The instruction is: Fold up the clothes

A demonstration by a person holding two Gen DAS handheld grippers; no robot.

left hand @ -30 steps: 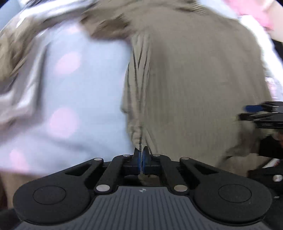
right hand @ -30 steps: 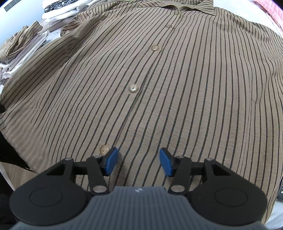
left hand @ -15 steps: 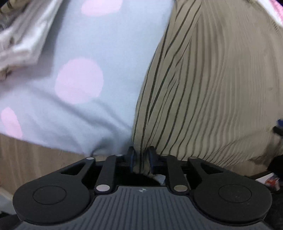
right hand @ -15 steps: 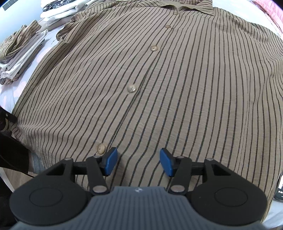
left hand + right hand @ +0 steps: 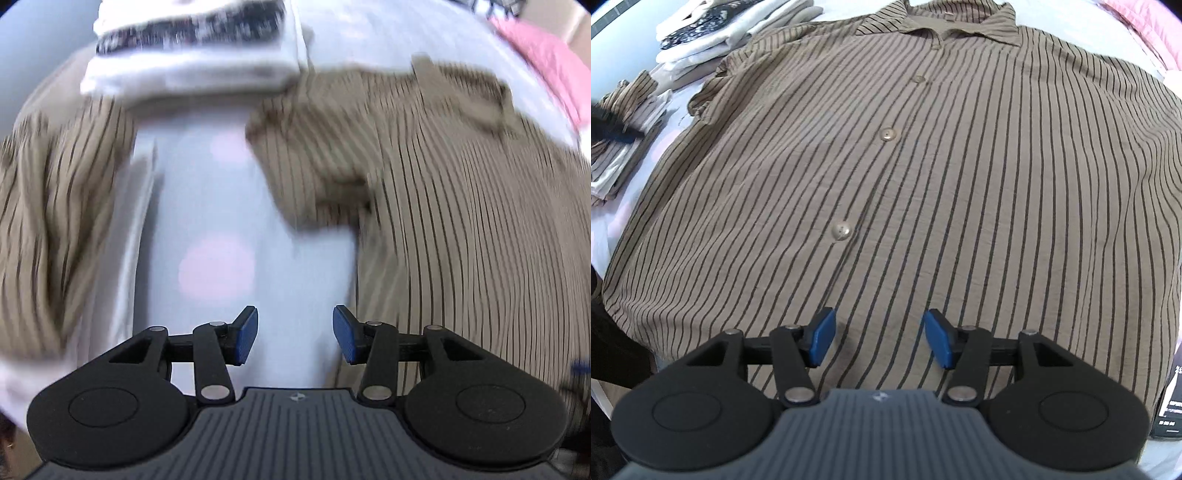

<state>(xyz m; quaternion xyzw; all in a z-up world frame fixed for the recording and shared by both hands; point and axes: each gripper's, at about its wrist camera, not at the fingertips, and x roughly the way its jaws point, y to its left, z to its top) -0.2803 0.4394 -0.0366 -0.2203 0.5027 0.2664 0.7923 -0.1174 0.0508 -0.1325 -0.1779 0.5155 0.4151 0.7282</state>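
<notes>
A brown striped button shirt [image 5: 923, 166] lies spread front-up on a pale blue sheet with pink dots [image 5: 221, 266]. My right gripper [image 5: 879, 338] hovers open over the shirt's lower front, close to the button placket, with nothing between its blue pads. In the blurred left wrist view the same shirt [image 5: 461, 240] fills the right side, its short sleeve bunched near the middle. My left gripper [image 5: 295, 338] is over bare sheet just left of the shirt's side edge. Its jaws are opening and hold nothing.
A stack of folded white and patterned clothes [image 5: 713, 33] sits at the far left, blurred in the left wrist view [image 5: 192, 59]. More folded striped clothes [image 5: 620, 136] lie at the left edge. Pink fabric [image 5: 1145, 26] shows far right. A dark card [image 5: 1171, 402] lies at lower right.
My left gripper let go of the shirt's edge, opened, and swung away over the sheet beside the shirt. The shirt now lies flatter. My right gripper stayed put, open.
</notes>
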